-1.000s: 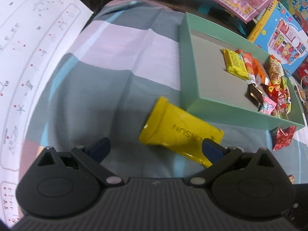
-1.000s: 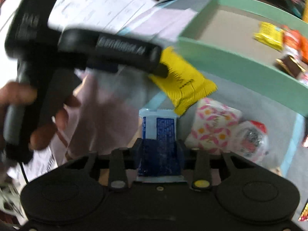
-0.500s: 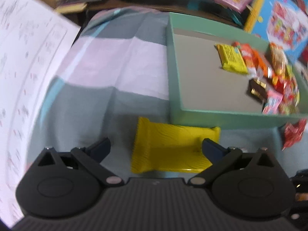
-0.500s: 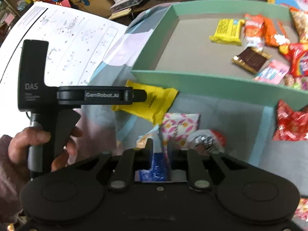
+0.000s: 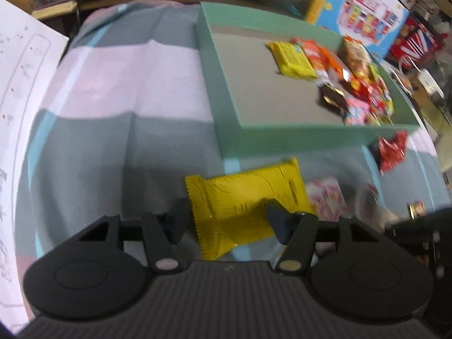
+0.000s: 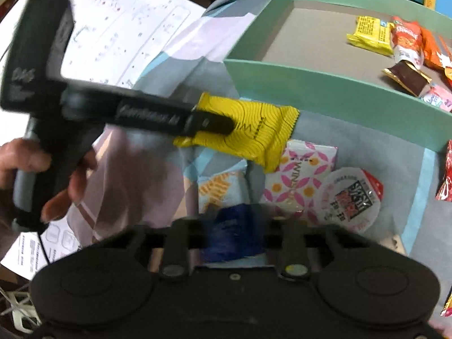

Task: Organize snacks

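A yellow snack packet [image 5: 248,203] lies on the striped cloth just in front of the green tray [image 5: 296,141]. My left gripper [image 5: 226,220] is around it with the jaws narrowed onto its sides; it also shows in the right wrist view [image 6: 214,121] over the same packet [image 6: 254,135]. My right gripper [image 6: 234,240] is shut on a blue and white packet [image 6: 234,240]. The tray [image 6: 339,90] holds several snacks at its right end.
A pink-patterned packet [image 6: 299,175], a round sealed cup [image 6: 350,197] and an orange-striped packet [image 6: 217,192] lie beside the yellow one. A red wrapper [image 5: 392,149] lies by the tray's corner. White printed sheets [image 5: 17,84] are on the left. Toy boxes [image 5: 367,14] stand behind.
My left gripper has moved forward over the yellow packet and its jaws have narrowed around it. My right gripper still holds the blue packet and has shifted slightly.
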